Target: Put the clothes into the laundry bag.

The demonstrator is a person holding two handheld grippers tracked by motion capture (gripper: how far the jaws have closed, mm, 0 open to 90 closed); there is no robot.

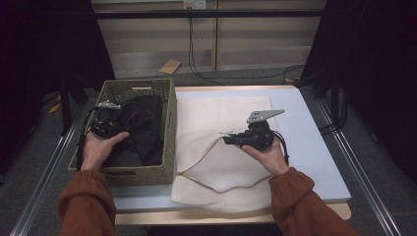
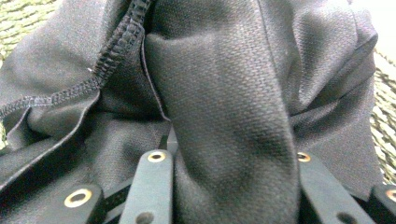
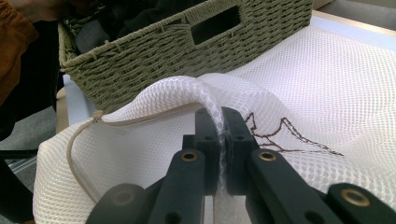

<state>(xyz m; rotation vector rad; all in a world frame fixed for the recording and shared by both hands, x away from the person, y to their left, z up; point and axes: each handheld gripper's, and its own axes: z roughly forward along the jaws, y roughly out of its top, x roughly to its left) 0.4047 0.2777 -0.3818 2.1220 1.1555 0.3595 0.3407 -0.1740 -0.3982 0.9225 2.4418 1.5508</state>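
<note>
Pale blue surface [image 1: 314,142] with a woven basket [image 1: 169,128] on its left. Left tool [image 1: 105,123] is in the basket, jaws clamped on a black garment [image 2: 224,107]. Right tool [image 1: 235,140] pinches the white mesh bag [image 3: 327,93] edge, lifted just beside the basket.

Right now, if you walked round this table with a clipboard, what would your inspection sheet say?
Surface: pale table, tidy, partly covered by the bag.
Job's things: black garment in the woven basket; white mesh bag lying flat beside it, its opening edge lifted.
Clutter: nothing seen on the table.
Grippers: left gripper closed on a fold of the black garment; right gripper pinching the mesh bag's edge.
Cables: one trails from each gripper; more cables run along the floor behind the table.
Surroundings: dark curtains either side, a wooden panel wall, a flat brown piece on the floor.
</note>
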